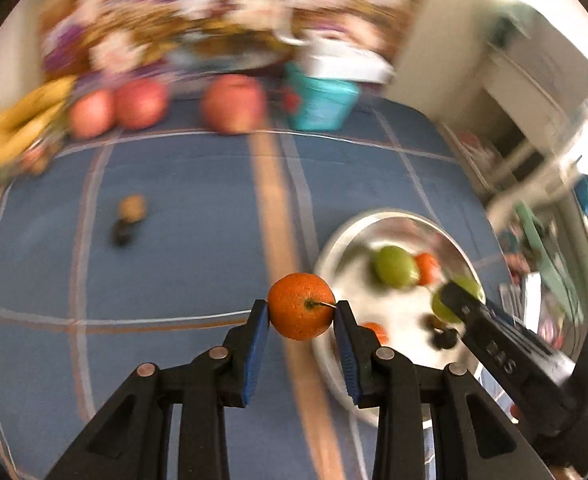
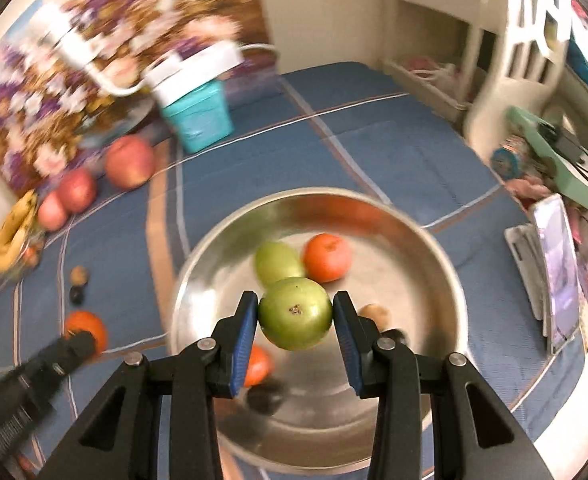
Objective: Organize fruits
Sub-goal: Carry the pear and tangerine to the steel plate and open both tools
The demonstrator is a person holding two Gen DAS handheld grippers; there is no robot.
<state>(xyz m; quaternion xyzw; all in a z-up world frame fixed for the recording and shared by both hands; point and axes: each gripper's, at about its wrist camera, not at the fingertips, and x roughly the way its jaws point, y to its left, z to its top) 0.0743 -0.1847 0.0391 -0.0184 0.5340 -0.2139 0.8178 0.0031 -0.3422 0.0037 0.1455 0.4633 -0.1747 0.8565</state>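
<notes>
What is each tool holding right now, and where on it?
The left tool clamps a small orange mandarin across its sides, stem facing the camera. The right tool clamps a round green fruit across its sides.

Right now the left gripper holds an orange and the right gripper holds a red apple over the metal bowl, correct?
Not quite. The right gripper holds a green fruit, not a red apple, over the metal bowl; the right wrist view shows it. The left gripper does hold an orange.

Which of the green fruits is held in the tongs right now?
The nearer green fruit, clamped between the right tongs above the metal bowl. The other green fruit lies loose in the bowl, beside an orange.
</notes>
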